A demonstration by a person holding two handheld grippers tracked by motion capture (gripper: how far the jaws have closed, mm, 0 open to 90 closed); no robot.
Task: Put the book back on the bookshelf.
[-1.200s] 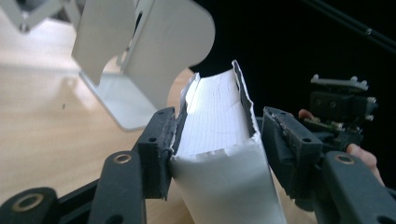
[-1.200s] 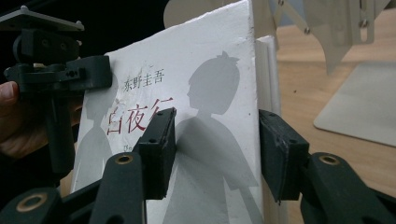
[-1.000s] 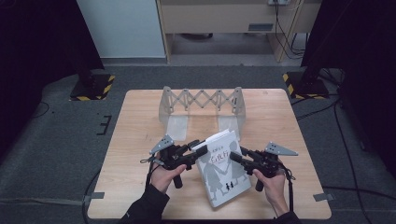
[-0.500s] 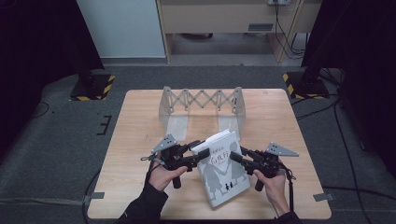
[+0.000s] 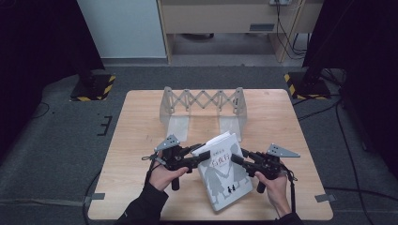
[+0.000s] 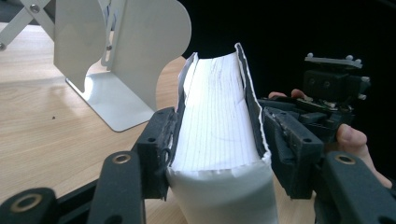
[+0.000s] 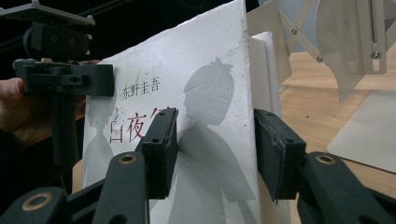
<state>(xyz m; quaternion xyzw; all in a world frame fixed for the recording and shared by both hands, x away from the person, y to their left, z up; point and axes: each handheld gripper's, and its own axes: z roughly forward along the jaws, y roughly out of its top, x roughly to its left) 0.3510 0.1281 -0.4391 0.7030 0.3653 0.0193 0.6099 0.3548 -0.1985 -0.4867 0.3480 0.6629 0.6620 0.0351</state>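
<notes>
White book (image 5: pixel 224 172) clamped between both grippers — left (image 5: pixel 202 155), right (image 5: pixel 236 157).

Book (image 7: pixel 205 107) cover: red "白夜行", grey "东野圭吾".

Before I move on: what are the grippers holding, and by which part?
Both hold the white book: the left gripper clamps across its thickness at one edge, the right gripper at the opposite edge.
</notes>
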